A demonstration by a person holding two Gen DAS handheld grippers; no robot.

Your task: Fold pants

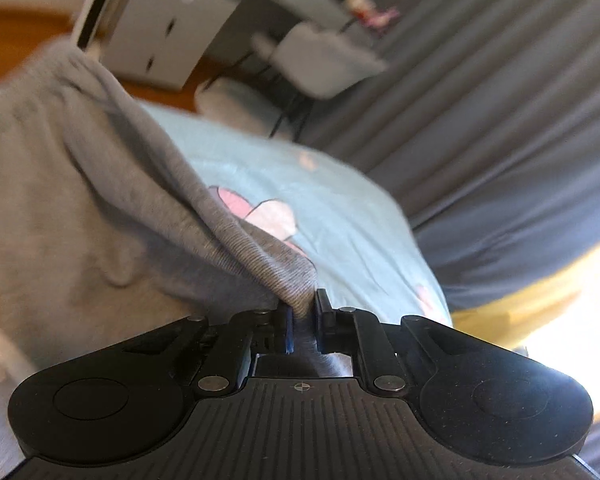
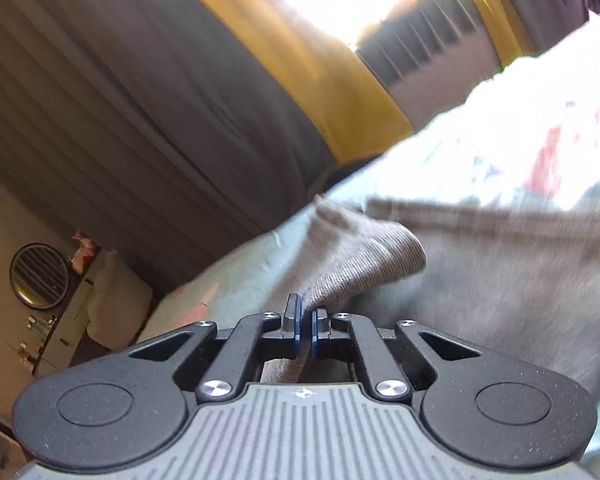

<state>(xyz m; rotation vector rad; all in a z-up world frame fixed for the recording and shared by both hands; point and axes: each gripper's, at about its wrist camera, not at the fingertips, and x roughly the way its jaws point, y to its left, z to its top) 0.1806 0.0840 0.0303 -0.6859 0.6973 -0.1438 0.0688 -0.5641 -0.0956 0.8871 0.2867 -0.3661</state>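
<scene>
The grey pants [image 1: 80, 200] fill the left of the left wrist view and hang up off the bed. My left gripper [image 1: 303, 308] is shut on a ribbed cuff or hem of the pants, which bunches between its fingers. In the right wrist view the grey pants [image 2: 480, 264] spread to the right over the bed. My right gripper [image 2: 306, 316] is shut on another ribbed edge of the pants [image 2: 364, 264]. Both views are tilted and blurred.
The bed has a light blue sheet [image 1: 340, 208] with pink heart prints, also in the right wrist view [image 2: 480, 152]. Grey curtains [image 1: 500, 100] with a yellow band [image 2: 320, 60] hang behind the bed. White drawers [image 1: 164, 32] and a chair [image 1: 324, 60] stand beyond.
</scene>
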